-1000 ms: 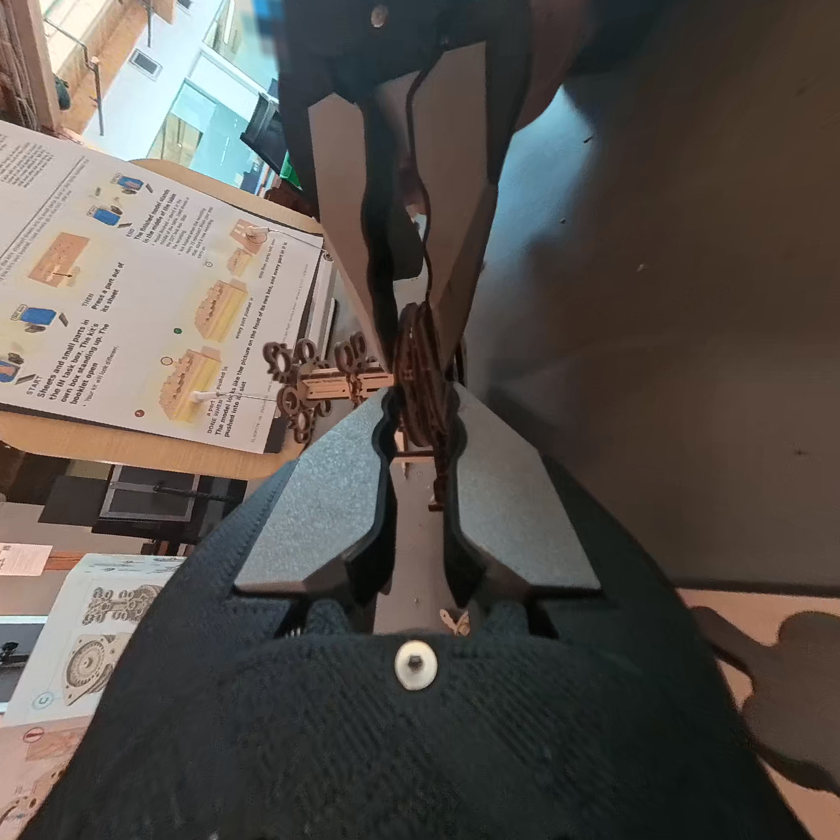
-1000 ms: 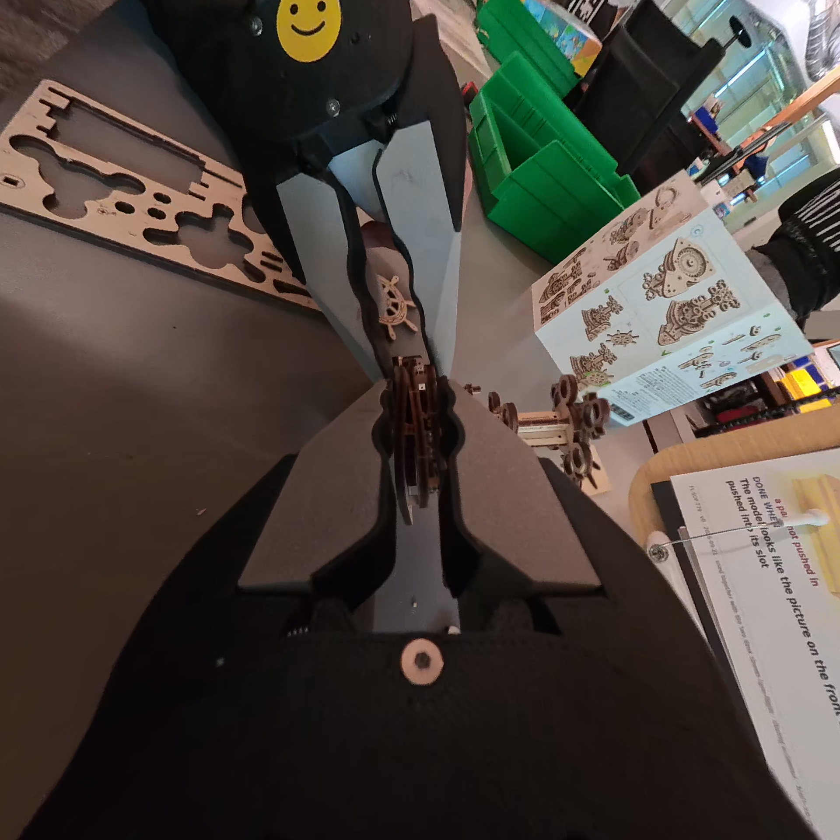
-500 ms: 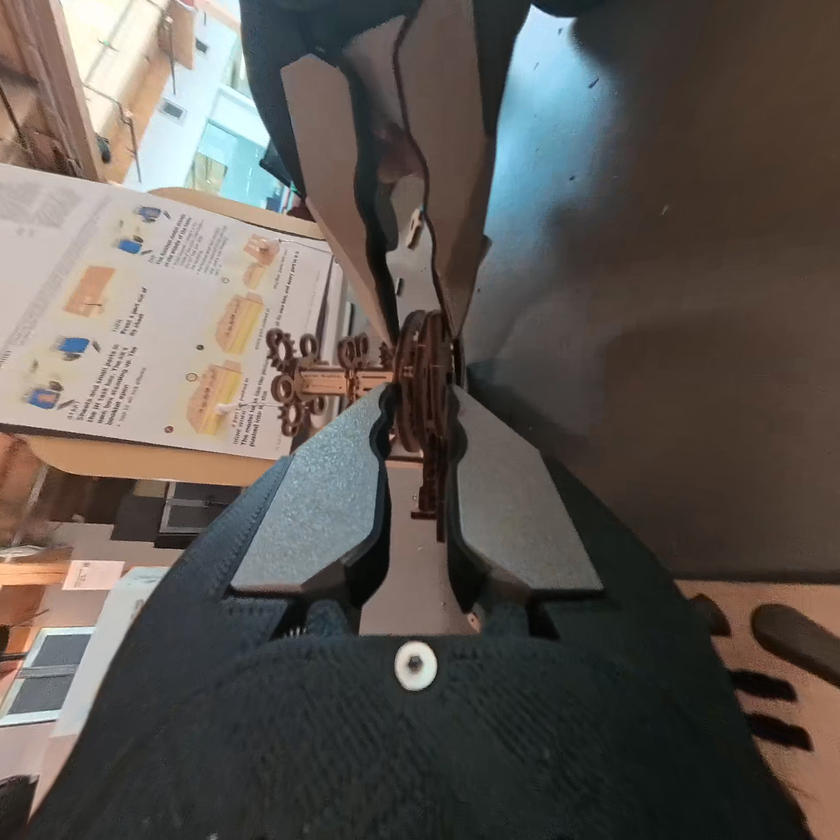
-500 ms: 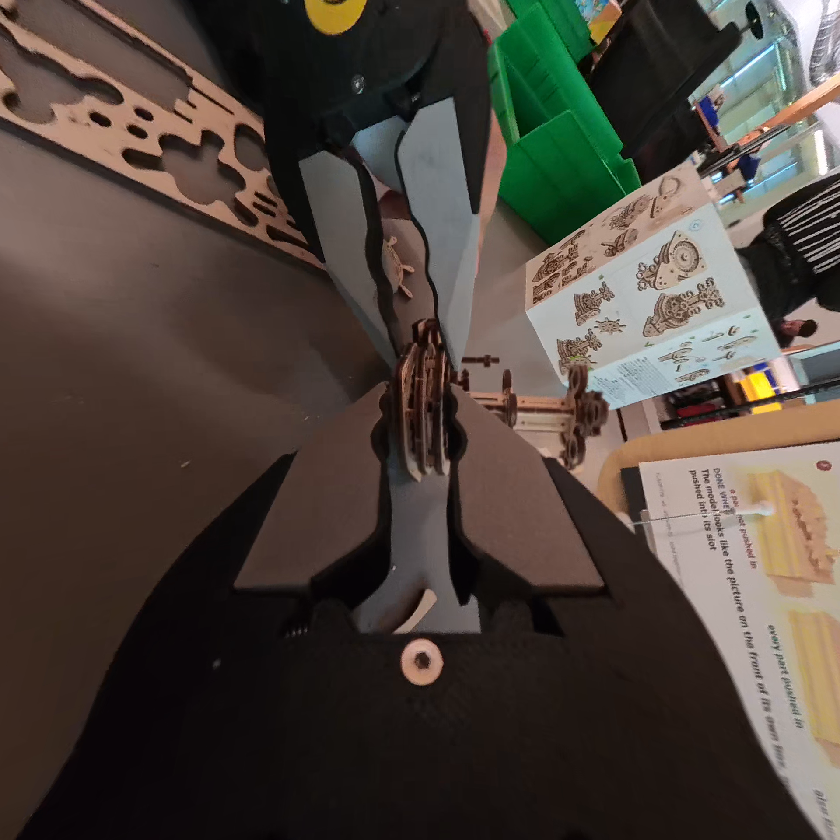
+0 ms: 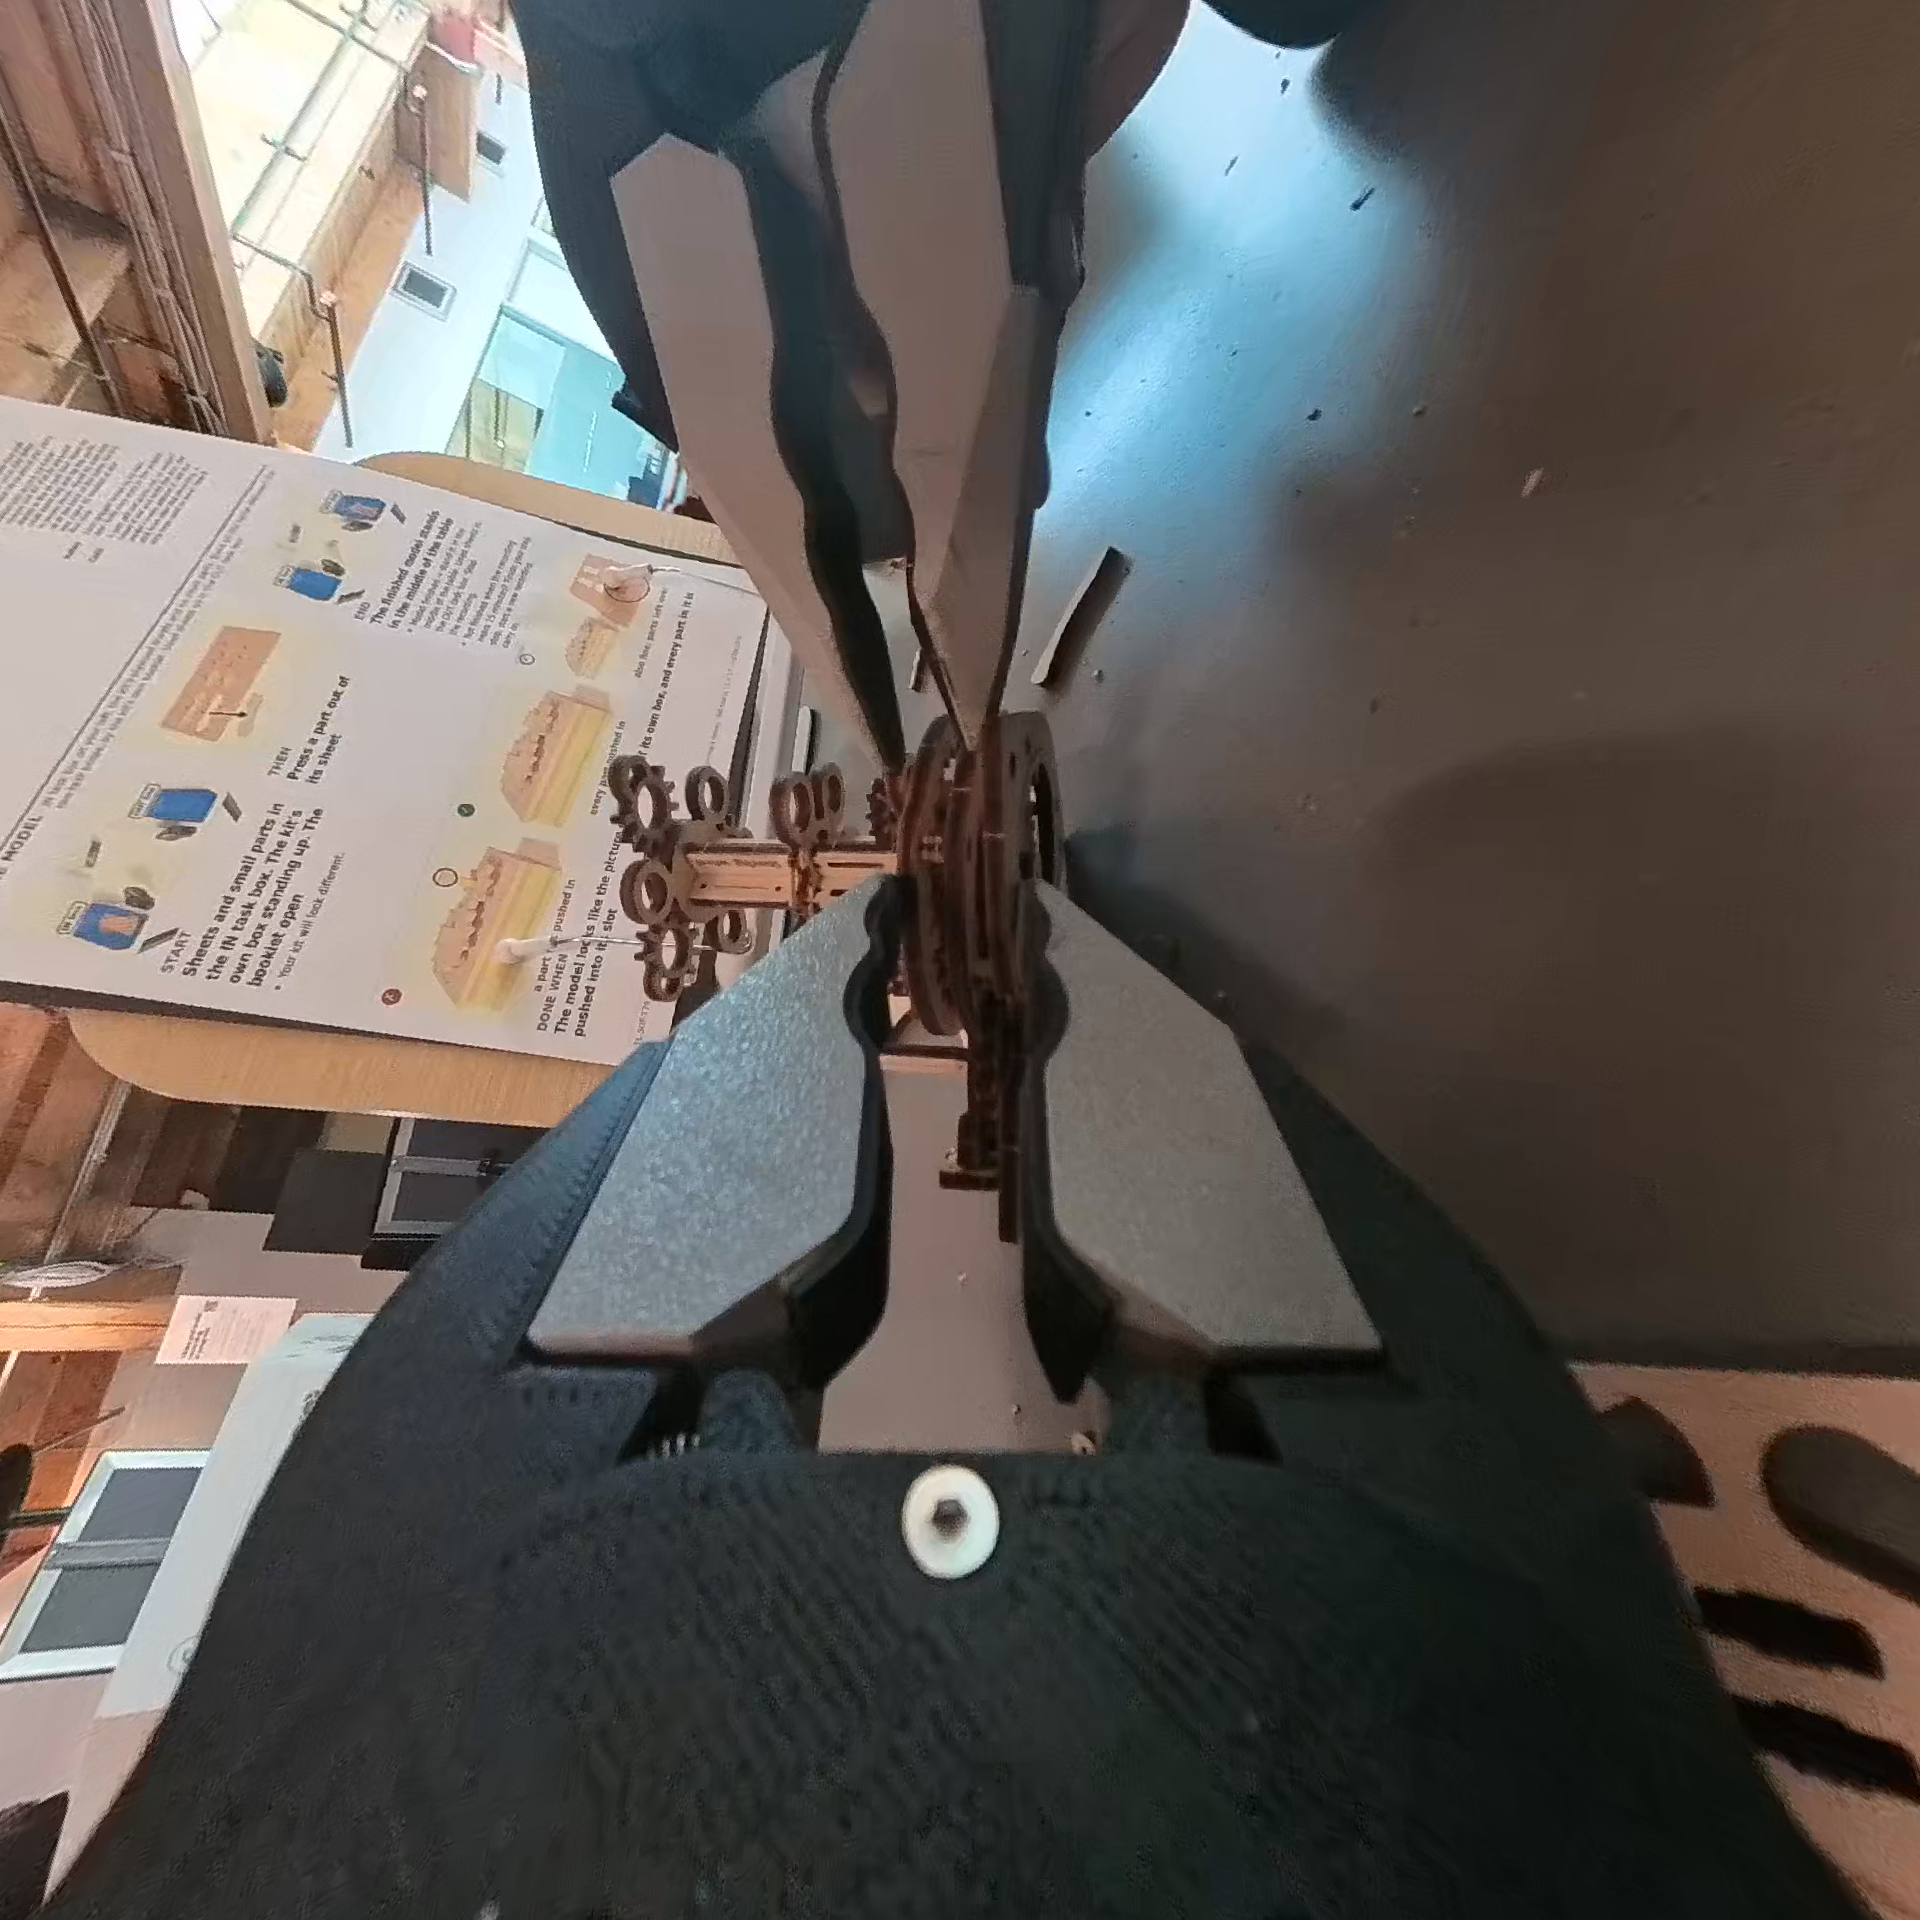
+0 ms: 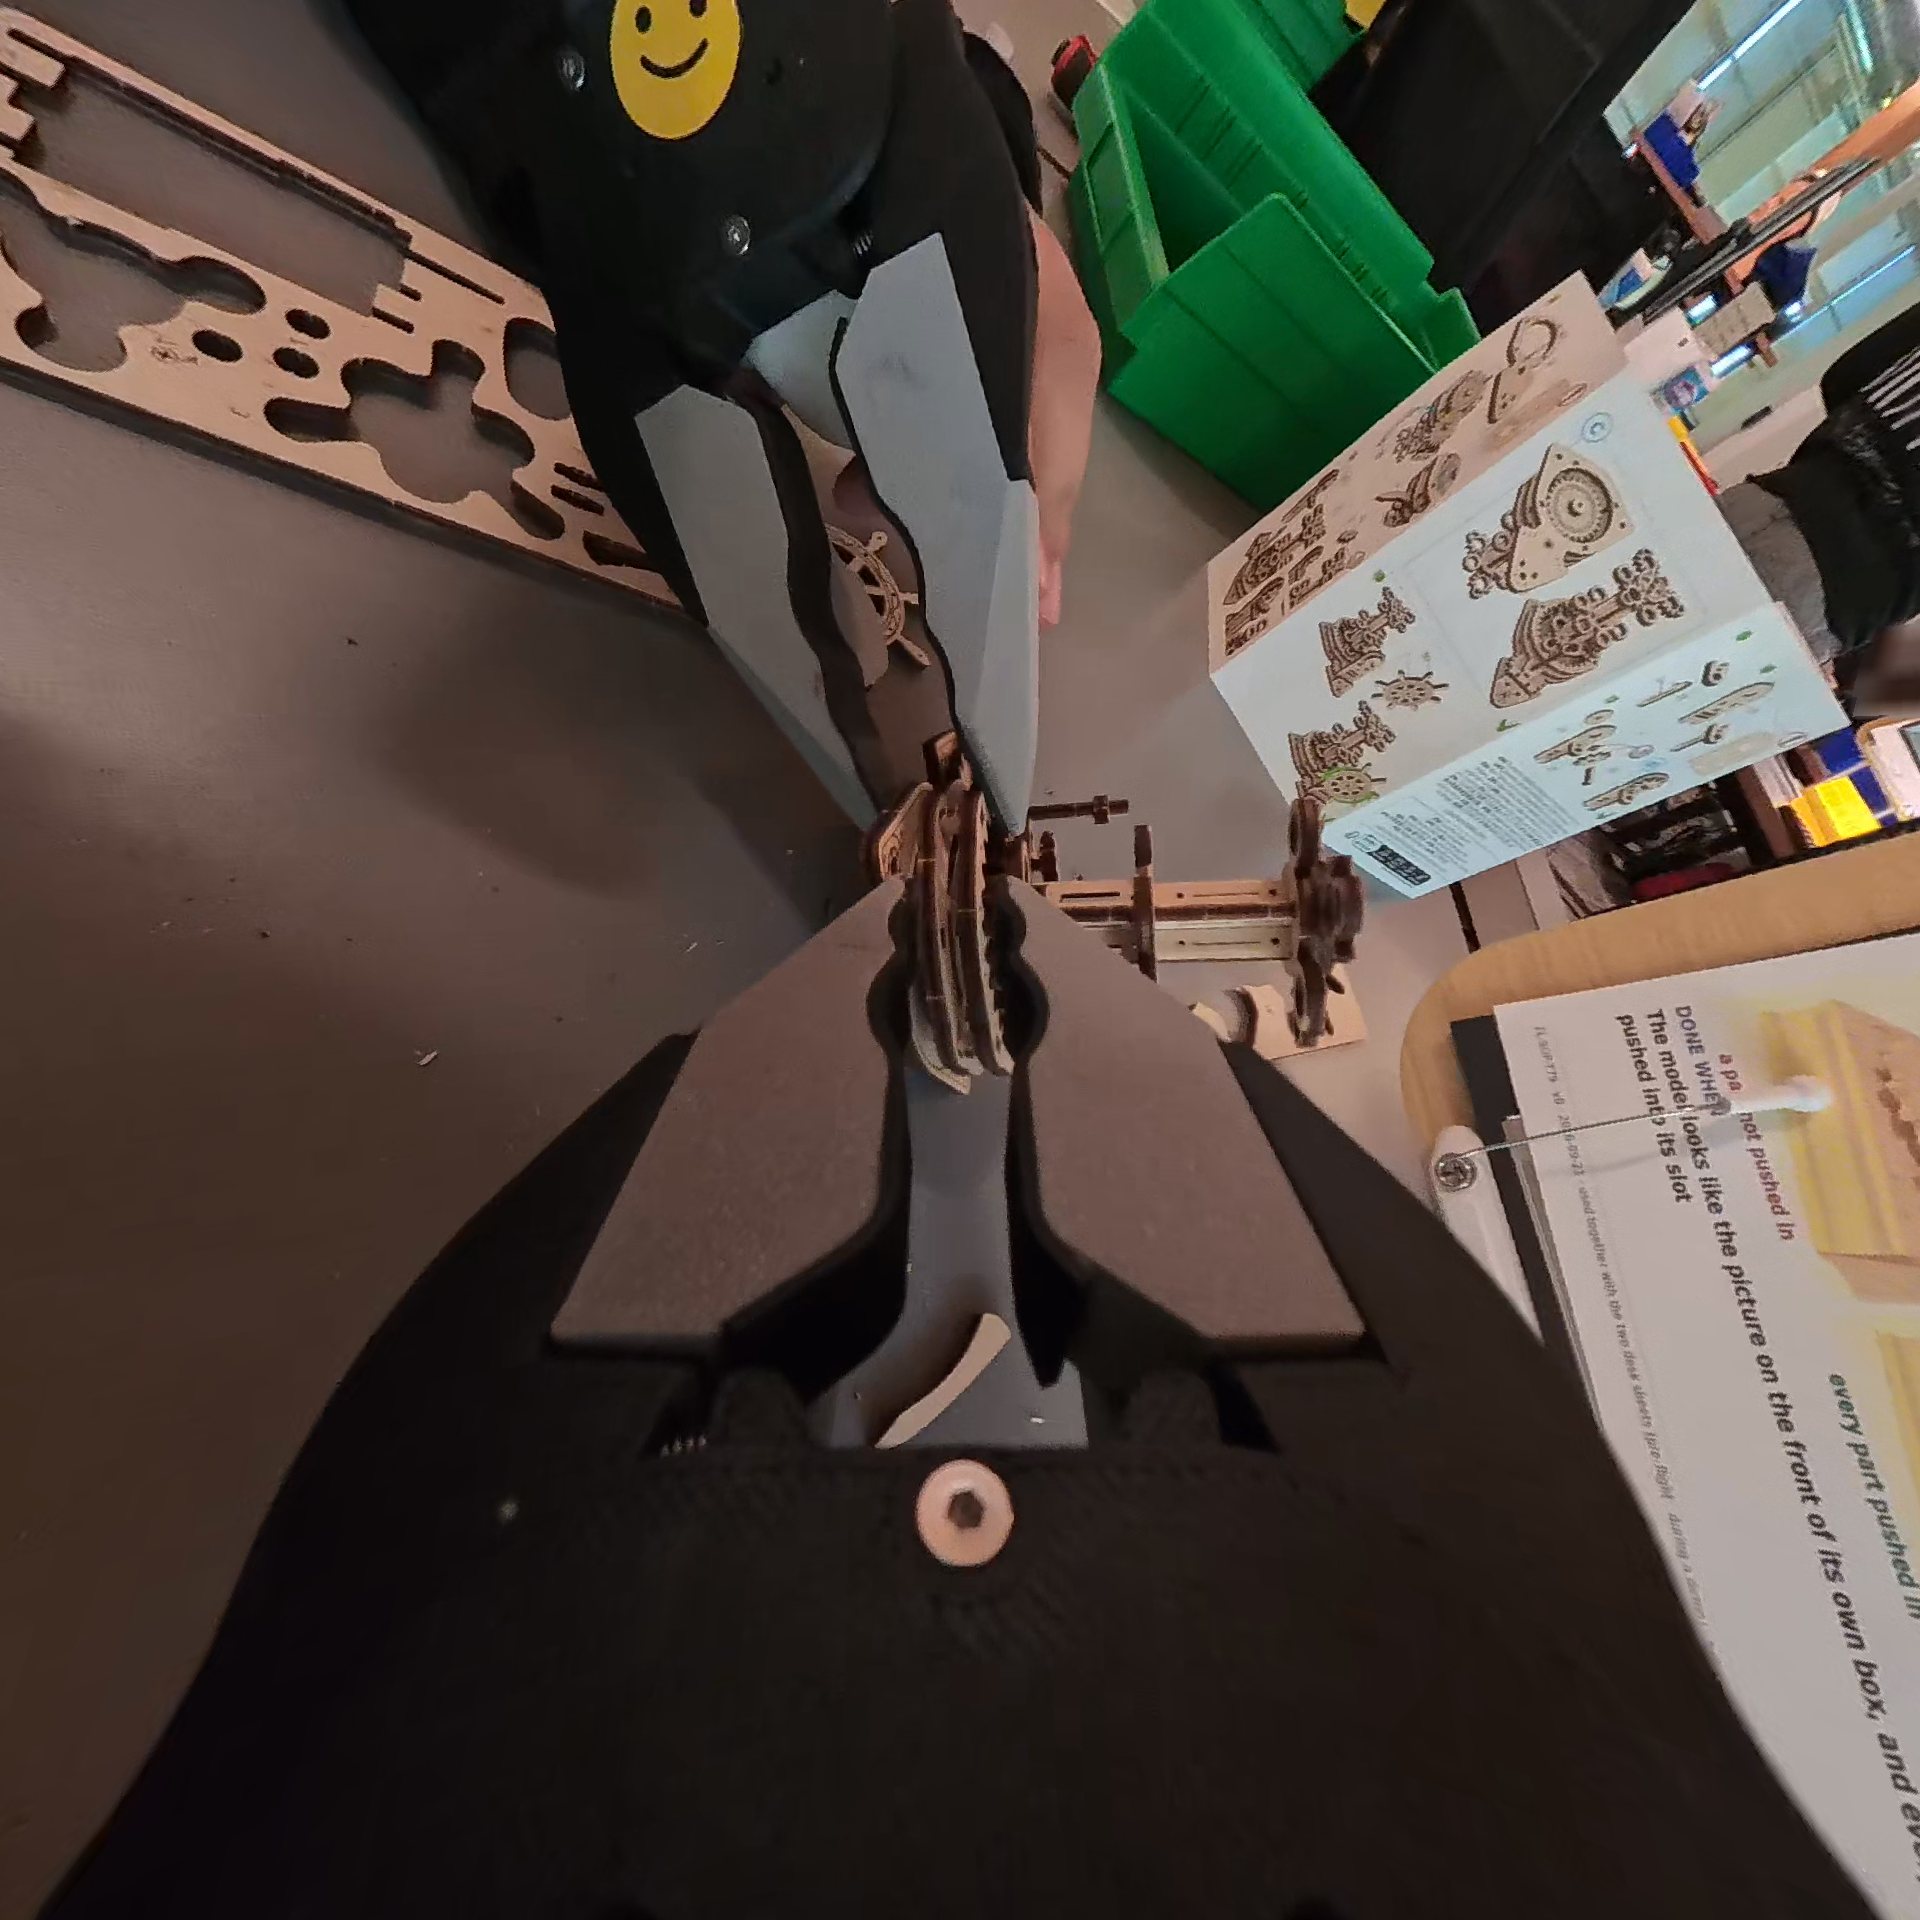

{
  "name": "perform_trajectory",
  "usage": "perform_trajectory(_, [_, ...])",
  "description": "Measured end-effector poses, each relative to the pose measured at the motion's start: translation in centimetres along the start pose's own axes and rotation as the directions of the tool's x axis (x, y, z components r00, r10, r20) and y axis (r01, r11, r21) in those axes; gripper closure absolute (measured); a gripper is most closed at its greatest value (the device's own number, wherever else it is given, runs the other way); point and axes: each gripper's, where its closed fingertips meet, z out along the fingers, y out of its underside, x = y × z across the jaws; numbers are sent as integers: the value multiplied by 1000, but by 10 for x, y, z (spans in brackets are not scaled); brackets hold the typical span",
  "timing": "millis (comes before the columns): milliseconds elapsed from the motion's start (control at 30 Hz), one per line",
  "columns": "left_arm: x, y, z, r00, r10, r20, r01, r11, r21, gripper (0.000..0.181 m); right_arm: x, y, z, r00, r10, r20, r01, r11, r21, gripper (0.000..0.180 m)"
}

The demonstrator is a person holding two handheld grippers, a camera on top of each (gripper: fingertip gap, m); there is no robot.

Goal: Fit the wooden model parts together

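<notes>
Both claws pinching the wooden model's disc stack, late in the build.

My left claw [image 5: 961,925] and right claw [image 6: 956,935] meet tip to tip, each clamped narrow on the layered discs of the wooden model [image 6: 951,956], held above the bench [image 6: 312,831]. Its geared shaft [image 6: 1205,914] juts out sideways from my right claw's tips. I judge most parts fitted; a ship's wheel piece [image 6: 873,597] lies loose beyond the claws, beside the emptied sheet [image 6: 260,343]. The seam between the discs is hidden by the fingers, so I can't tell whether they're seated.
</notes>
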Motion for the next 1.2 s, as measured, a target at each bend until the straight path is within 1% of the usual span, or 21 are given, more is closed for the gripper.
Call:
perform_trajectory(67, [0, -1, 0, 1000, -4, -1, 4, 1000, -1, 161, 0, 0, 0, 1000, 1, 3, -1, 1000, -2, 171])
perform_trajectory(200, [0, -2, 1, 1000, -19, -10, 19, 1000, 3, 161, -1, 1, -1, 996, -86, -20, 85, 995, -44, 174])
perform_trajectory(267, [-2, -1, 1, 998, -60, -5, 60, 998, 4, 161, 3, 0, -4, 997, -71, -32, 69, 997, -40, 172])
perform_trajectory(400, [-17, -2, -5, 989, -143, 21, 142, 989, 29, 161, 11, -24, -24, 997, 73, 1, -73, 987, 142, 158])
perform_trajectory(433, [-19, -4, -6, 987, -162, 18, 161, 986, 38, 161, 12, -26, -26, 997, 83, 4, -83, 984, 158, 156])
perform_trajectory(467, [-23, -6, -8, 983, -181, 27, 179, 983, 47, 162, 13, -26, -26, 998, 68, -13, -65, 987, 145, 155])
perform_trajectory(500, [-28, -9, -10, 980, -198, 38, 195, 979, 56, 161, 12, -26, -24, 999, 28, -32, -24, 992, 127, 158])
perform_trajectory(567, [-34, -13, -12, 972, -228, 46, 226, 972, 59, 162, 8, -29, -19, 995, -62, -76, 69, 993, 98, 167])
perform_trajectory(633, [-34, -11, -11, 965, -258, 37, 257, 966, 36, 162, 16, -27, -17, 971, -157, -179, 162, 987, 14, 180])
perform_trajectory(700, [-33, -10, -11, 951, -307, 23, 306, 951, 36, 162, 20, -24, -15, 940, -245, -236, 237, 970, -61, 180])
perform_trajectory(767, [-34, -8, -11, 940, -342, 17, 341, 939, 28, 162, 20, -23, -13, 923, -283, -263, 266, 959, -98, 173])
perform_trajectory(833, [-36, -8, -12, 946, -324, 16, 324, 946, 31, 162, 20, -24, -13, 926, -265, -268, 251, 964, -86, 175])
perform_trajectory(933, [-28, -5, -11, 970, -242, -2, 242, 970, -3, 161, 20, -29, -17, 948, -193, -252, 195, 981, -17, 164])
perform_trajectory(967, [-24, -5, -11, 978, -207, -3, 207, 978, -10, 162, 19, -28, -16, 954, -186, -237, 188, 982, -15, 164])
perform_trajectory(1000, [-22, -6, -11, 985, -172, 2, 172, 985, -18, 161, 16, -25, -14, 957, -192, -218, 192, 981, -24, 167])
perform_trajectory(1033, [-22, -4, -10, 990, -136, 20, 137, 990, -39, 161, 12, -24, -12, 956, -214, -202, 212, 977, -31, 176])
perform_trajectory(1067, [-24, -3, -10, 994, -102, 37, 104, 993, -57, 161, 9, -23, -10, 951, -238, -195, 235, 971, -38, 180])
perform_trajectory(1100, [-26, -2, -10, 995, -89, 52, 92, 994, -66, 161, 9, -23, -8, 945, -254, -206, 251, 967, -45, 180])
perform_trajectory(1167, [-28, -1, -11, 992, -113, 54, 116, 992, -58, 161, 8, -25, -7, 938, -275, -212, 272, 961, -46, 177])
perform_trajectory(1200, [-30, 0, -11, 989, -136, 61, 139, 989, -53, 161, 8, -26, -6, 935, -283, -213, 280, 959, -44, 170])
